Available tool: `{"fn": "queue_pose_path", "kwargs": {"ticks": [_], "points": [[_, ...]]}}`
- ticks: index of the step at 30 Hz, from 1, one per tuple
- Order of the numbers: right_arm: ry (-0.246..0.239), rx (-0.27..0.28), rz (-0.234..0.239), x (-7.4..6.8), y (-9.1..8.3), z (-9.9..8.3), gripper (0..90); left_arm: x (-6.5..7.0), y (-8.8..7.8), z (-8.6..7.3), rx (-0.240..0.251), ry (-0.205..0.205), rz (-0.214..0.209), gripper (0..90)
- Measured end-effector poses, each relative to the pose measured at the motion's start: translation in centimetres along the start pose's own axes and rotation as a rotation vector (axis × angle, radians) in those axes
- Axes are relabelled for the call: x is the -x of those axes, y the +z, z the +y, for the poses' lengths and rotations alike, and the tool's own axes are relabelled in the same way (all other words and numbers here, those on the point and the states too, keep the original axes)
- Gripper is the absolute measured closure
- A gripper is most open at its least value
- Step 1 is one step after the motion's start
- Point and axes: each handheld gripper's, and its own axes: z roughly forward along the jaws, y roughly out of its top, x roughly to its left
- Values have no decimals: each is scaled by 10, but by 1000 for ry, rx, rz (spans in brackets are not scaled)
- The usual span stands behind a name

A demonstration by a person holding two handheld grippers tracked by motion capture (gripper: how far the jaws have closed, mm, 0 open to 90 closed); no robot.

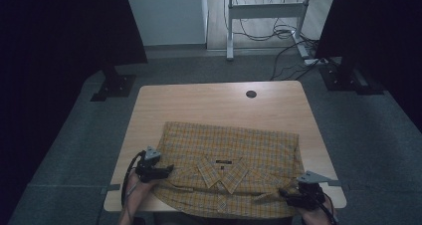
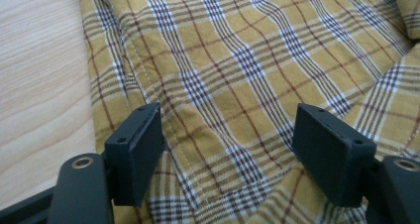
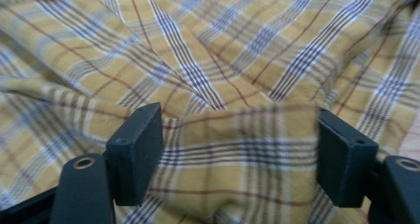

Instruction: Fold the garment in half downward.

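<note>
Left gripper view: plaid shirt (image 2: 237, 85) lies loose between spread jaws.

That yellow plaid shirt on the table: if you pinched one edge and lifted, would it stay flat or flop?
The yellow plaid shirt would probably flop: its thin cloth already lies in soft wrinkles and folds. It likely weighs little. Pushed across the wooden table, it would probably bunch up rather than slide as one piece.
</note>
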Motion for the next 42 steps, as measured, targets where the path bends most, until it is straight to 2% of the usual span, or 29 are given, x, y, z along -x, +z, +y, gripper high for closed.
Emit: {"fn": "queue_pose_path", "kwargs": {"ticks": [3,5,7,8,13,15,16,18,21,23,26,27,28,31,32,33,34,35,36,38,39,42], "points": [[-32,-19,-31,0,7,5,237,4,-3,-4,6,-15,18,276],[-1,-17,-21,6,12,8,229,7,-6,-7,4,-22,26,274],[-1,-15,-22,10,14,10,229,9,-8,-9,3,-23,28,268],[10,-17,-26,17,19,15,223,12,-10,-11,3,-27,28,263],[23,-13,-35,33,32,29,224,18,-14,-16,10,-31,24,248],[23,-4,-31,39,35,32,224,19,-15,-17,14,-36,15,235],[24,2,-31,41,37,33,224,18,-15,-17,16,-43,-7,221],[22,8,-27,45,39,34,224,17,-16,-16,8,-34,-29,210],[24,16,-20,47,40,35,214,12,-20,-11,22,-18,-47,214],[33,17,-23,47,38,34,189,5,-23,-5,43,-31,-59,214],[31,36,-27,45,30,36,178,-8,-26,6,83,-37,-33,214],[28,45,-29,43,26,37,174,-8,-26,6,83,-37,-33,214],[25,55,-31,42,22,38,169,-16,-24,14,95,-40,-33,214],[16,81,-36,34,10,41,158,-21,-16,20,82,-33,-32,216],[14,87,-36,31,7,41,157,-22,-6,23,55,-18,-19,222],[11,89,-34,28,4,41,154,-22,-6,23,55,-18,-19,227],[8,83,-34,25,2,40,151,-24,5,23,20,-8,-7,232],[3,72,-39,22,1,39,149,-24,5,23,20,-8,-7,235],[0,63,-47,20,1,37,146,-25,15,19,-10,-13,5,235],[2,55,-52,15,0,33,138,-26,18,17,-12,-22,-1,222],[4,52,-55,13,0,31,134,-27,18,14,16,-48,-8,222],[18,39,-66,8,2,25,123,-24,16,14,4,-32,6,226]]}}
